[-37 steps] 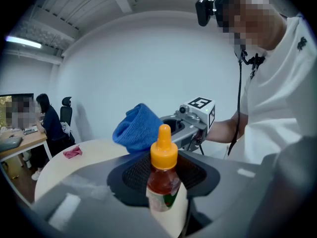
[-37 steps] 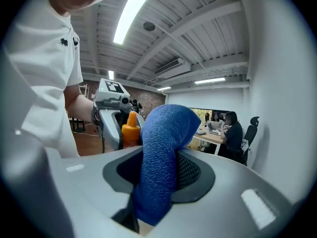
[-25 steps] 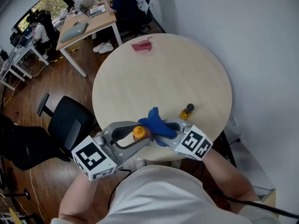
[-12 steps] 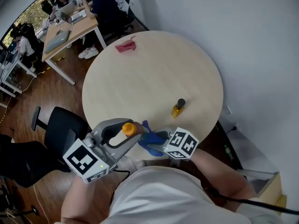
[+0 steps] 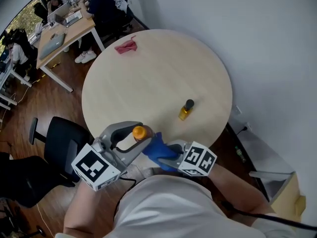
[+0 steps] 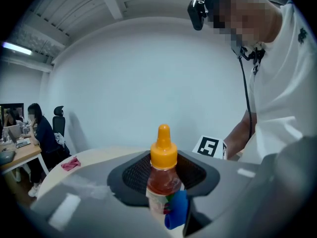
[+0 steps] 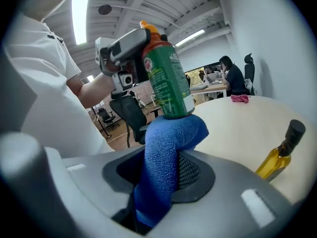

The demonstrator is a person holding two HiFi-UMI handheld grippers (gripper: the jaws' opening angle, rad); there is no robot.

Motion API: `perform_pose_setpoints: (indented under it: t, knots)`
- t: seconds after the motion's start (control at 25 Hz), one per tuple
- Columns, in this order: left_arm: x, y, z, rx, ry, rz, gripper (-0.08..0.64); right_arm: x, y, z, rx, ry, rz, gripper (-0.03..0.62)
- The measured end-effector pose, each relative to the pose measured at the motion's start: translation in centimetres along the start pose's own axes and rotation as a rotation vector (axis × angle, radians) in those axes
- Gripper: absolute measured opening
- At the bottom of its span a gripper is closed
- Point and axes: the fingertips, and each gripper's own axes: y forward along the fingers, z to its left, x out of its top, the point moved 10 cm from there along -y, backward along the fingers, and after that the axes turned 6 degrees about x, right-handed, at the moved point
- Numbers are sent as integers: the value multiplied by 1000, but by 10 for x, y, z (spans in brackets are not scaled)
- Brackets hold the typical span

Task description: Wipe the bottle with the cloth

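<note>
Blue cloth [image 5: 159,150], clenched in my right gripper [image 5: 168,150], pressed against the orange-capped bottle [image 5: 133,137] grasped by my left gripper [image 5: 130,139] at the desk [image 5: 148,78] edge. Oil bottle [image 5: 185,110] stood near; pink rag [image 5: 125,46] well beyond.

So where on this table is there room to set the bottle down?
The table is bare in the middle, between the far pink cloth and the oil bottle at right. Crowded at the near edge, where the left gripper holds the bottle against the right gripper and blue cloth.
</note>
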Motion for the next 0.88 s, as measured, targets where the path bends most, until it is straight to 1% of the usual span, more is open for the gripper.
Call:
perform_pose_setpoints:
  t: [0.16, 0.28, 0.36, 0.52, 0.68, 0.76, 0.88]
  knots:
    - [-5, 5, 5, -19, 18, 11, 163, -6, -9, 21, -13, 8, -25, 155]
    - [-11, 12, 8, -30, 18, 18, 163, -15, -23, 32, -49, 32, -53, 155]
    - [-17, 18, 11, -34, 17, 24, 163, -22, -35, 36, -90, 60, -77, 155]
    - [-28, 32, 16, -18, 46, 38, 163, -35, -69, 41, -196, 132, -132, 155]
    - [-53, 52, 22, -2, 76, 37, 163, -47, -106, 41, -316, 189, -189, 155]
    - [-70, 65, 27, 20, 72, 43, 163, -54, -122, 40, -370, 213, -203, 155]
    - [-100, 81, 38, 69, 36, 54, 163, -61, -136, 40, -425, 247, -214, 155]
